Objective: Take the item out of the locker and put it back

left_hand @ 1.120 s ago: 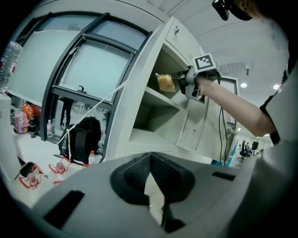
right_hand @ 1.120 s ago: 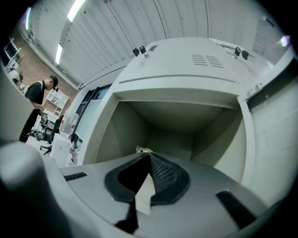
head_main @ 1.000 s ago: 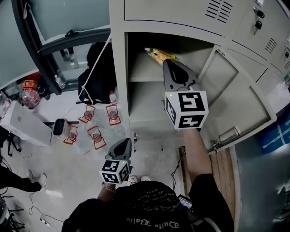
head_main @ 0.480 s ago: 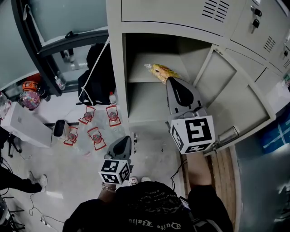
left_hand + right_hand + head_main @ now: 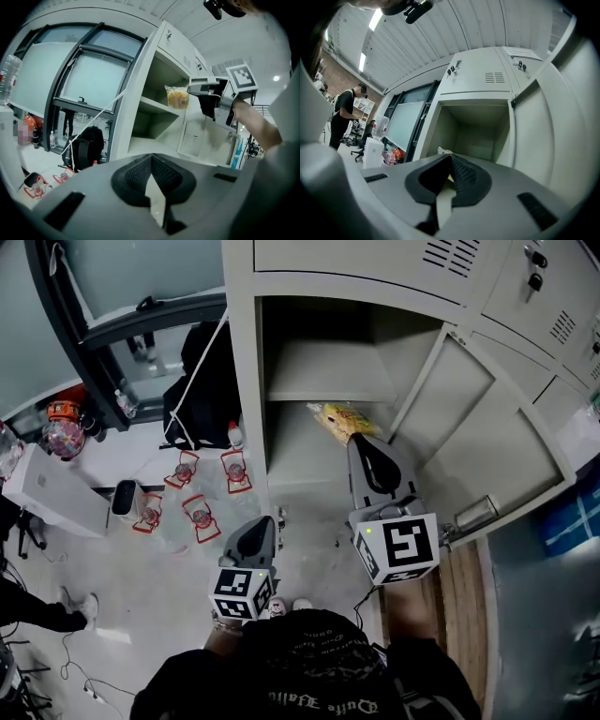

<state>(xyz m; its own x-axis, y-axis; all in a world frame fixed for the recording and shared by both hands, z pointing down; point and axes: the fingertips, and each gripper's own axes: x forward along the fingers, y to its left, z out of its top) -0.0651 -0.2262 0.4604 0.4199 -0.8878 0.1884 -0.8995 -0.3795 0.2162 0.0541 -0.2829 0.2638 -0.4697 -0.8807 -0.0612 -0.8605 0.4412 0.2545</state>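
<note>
**Head view:** a crinkled yellow snack packet (image 5: 339, 418) is pinched by the right gripper (image 5: 357, 440) before the open, pale-grey sheet-metal locker (image 5: 246, 381). The left gripper (image 5: 262, 522) is held low, well apart.
**Left gripper view:** the ribbed black pads (image 5: 136, 177) are pressed together, empty.
**Right gripper view:** the snack packet (image 5: 443, 151) is clamped by its thin edge.

Locker (image 5: 246, 381) mouth open; door (image 5: 487, 427) swung right; shelf (image 5: 323, 371) splits interior.
</note>
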